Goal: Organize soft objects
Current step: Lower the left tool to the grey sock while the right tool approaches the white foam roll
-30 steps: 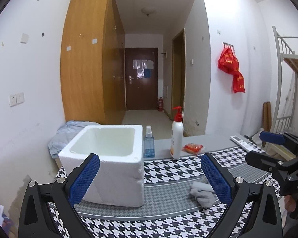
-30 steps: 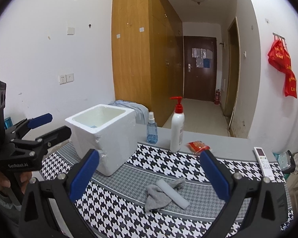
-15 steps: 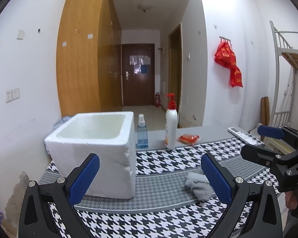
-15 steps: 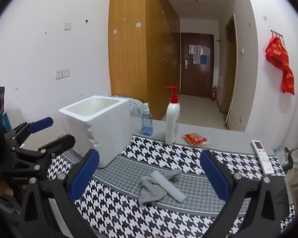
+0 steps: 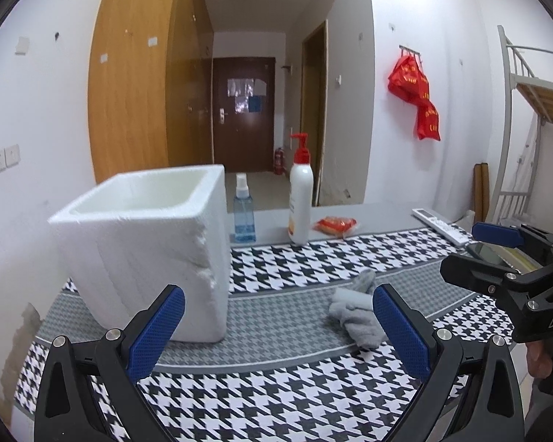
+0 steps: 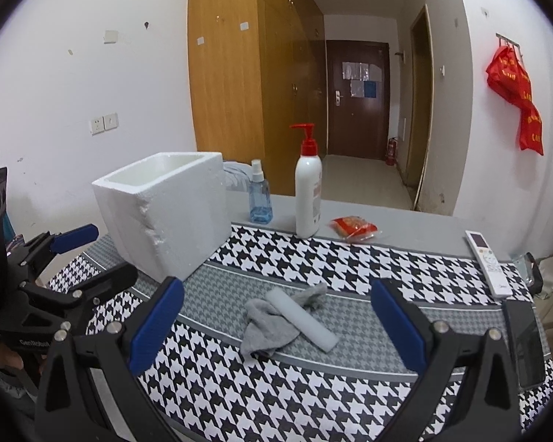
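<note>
**Both grippers dropping closer to the houndstooth mat**

Since a second ago, both cameras are sitting lower and nearer the table, so the foam box is looming larger and its inside is mostly hiding from sight.

From the left wrist view, the left gripper (image 5: 278, 328) is hovering with its blue pads spread wide and nothing between them. The white foam box (image 5: 147, 250) is standing just ahead of its left finger, and the grey cloth (image 5: 355, 313) is lying crumpled just ahead of its right finger. The right gripper (image 5: 472, 250) is showing off to the right, also gaping and empty.

From the right wrist view, the right gripper (image 6: 276, 326) is hanging wide apart over the mat (image 6: 350, 258), holding nothing. The grey cloth (image 6: 272, 324) is lying straight ahead between its fingers, with a white foam strip (image 6: 302, 320) resting across it. The foam box (image 6: 169, 217) is standing ahead to the left, the pump bottle (image 6: 308, 195) and spray bottle (image 6: 260, 199) farther ahead.
</note>
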Tool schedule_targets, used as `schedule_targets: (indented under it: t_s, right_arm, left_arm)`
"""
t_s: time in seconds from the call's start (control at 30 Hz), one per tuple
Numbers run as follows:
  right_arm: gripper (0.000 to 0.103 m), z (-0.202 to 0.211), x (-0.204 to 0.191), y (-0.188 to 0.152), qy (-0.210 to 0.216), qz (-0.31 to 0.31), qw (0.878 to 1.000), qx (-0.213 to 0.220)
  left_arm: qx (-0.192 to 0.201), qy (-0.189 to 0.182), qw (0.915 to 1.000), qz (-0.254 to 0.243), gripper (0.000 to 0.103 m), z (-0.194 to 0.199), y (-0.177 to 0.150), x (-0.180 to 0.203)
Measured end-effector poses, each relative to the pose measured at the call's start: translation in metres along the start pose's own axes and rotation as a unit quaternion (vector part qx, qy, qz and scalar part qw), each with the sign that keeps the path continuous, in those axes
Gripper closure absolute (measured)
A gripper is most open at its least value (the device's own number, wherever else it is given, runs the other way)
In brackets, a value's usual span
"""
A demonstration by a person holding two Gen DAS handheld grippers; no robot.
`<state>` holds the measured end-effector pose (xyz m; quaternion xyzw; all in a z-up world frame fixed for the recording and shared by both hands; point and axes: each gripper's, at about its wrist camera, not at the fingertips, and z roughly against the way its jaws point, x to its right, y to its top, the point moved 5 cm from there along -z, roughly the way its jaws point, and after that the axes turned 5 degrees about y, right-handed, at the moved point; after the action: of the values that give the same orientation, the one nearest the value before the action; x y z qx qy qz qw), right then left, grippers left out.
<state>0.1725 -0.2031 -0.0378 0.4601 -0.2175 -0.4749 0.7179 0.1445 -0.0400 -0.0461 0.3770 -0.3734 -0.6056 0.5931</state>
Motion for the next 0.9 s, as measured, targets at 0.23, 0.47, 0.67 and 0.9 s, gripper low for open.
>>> schedule_targets:
  t_s: [0.23, 0.47, 0.67, 0.9]
  right_arm:
    - [0.001, -0.005, 0.006, -0.009, -0.005, -0.008, 1.0, -0.013]
    - [0.001, -0.009, 0.015, -0.015, -0.009, -0.017, 1.0, -0.024]
    - [0.001, -0.014, 0.022, -0.02, -0.014, -0.026, 0.999, -0.033]
    - [0.001, -0.016, 0.034, -0.024, -0.028, -0.035, 0.998, -0.039]
  left_arm:
    - [-0.017, -0.012, 0.9998, -0.001, 0.001, -0.01, -0.005, 0.004]
    - [-0.031, -0.018, 0.9993, -0.008, 0.001, -0.019, -0.01, 0.014]
    - [-0.043, -0.021, 0.9988, -0.009, 0.001, -0.028, -0.013, 0.018]
    - [-0.056, -0.022, 0.9981, -0.015, 0.001, -0.041, -0.016, 0.028]
